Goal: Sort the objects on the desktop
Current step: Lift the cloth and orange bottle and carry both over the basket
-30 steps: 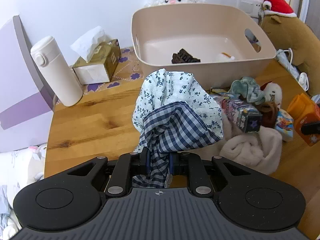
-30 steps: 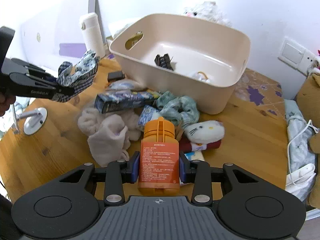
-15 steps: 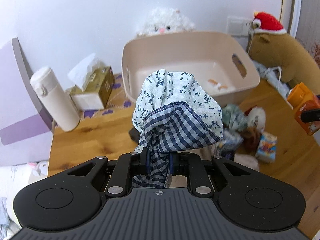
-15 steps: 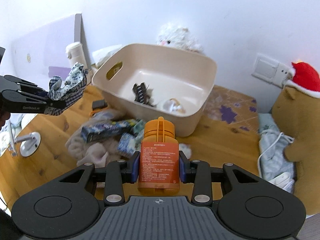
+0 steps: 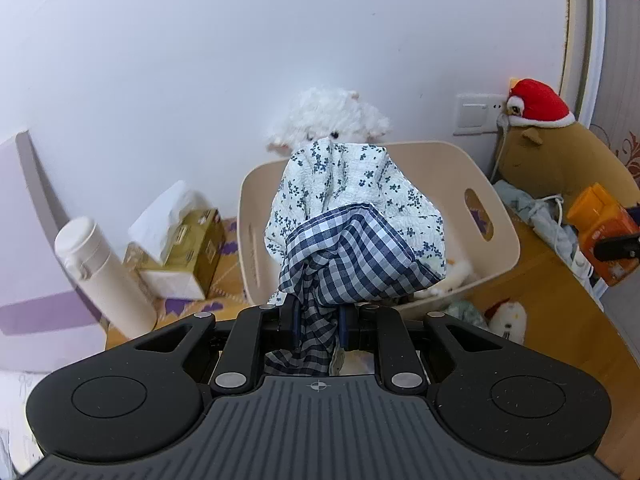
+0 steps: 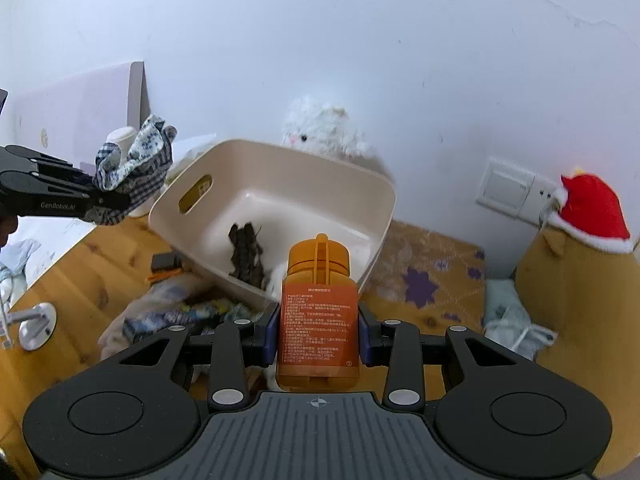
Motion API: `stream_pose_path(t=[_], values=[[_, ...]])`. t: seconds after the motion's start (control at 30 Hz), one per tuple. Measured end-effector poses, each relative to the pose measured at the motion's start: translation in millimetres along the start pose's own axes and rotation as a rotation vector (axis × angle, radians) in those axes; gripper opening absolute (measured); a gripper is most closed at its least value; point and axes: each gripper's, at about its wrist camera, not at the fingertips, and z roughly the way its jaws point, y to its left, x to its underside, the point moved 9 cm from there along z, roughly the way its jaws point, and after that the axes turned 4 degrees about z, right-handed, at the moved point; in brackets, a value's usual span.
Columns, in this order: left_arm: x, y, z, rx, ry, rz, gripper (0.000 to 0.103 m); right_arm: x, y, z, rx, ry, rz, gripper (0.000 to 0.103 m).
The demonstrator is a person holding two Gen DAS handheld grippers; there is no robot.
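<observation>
The L gripper [image 5: 318,316] is clamped on a bunched cloth [image 5: 352,232], blue check outside, floral white inside; the bundle is held up in the air, nearer than the beige bin [image 5: 496,216] and over its near-left rim as seen from the L wrist cam. The R gripper [image 6: 318,328] is clamped on an orange bottle [image 6: 318,312], held by its label sides, cap pointing fwd, also well above the tabletop [image 6: 92,264].

The step in hand is judged to be the carry to the bin, both items at once. It is done well if each load is brought fully past the near wall before any release, so nothing is caught on the rim. The cloth hangs loose below the jaws, so extra clearance is needed there. The bottle is rigid and smooth; the grip should be kept firm till it is low inside, then let go gently to avoid bounce.

Below, near the bin's front wall, a pile of clutter [image 6: 168,316] is left on the tabletop, not yet sorted. In the bin a dark item [image 6: 246,256] already lies on the floor. At the far edge, against the wall, a white plush [image 6: 320,132] is seen behind the bin, and a white flask [image 5: 104,272] and tissue box [image 5: 188,248] stand toward the far-left corner.
</observation>
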Motion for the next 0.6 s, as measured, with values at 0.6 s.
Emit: stream_pose_path(t=[0.6], values=[[-32.4,-28.9,83.8,0.054,0.033,0.088,0.017,-51.1,12.7,78.4,-0.018,0.001,-0.018,0.035]])
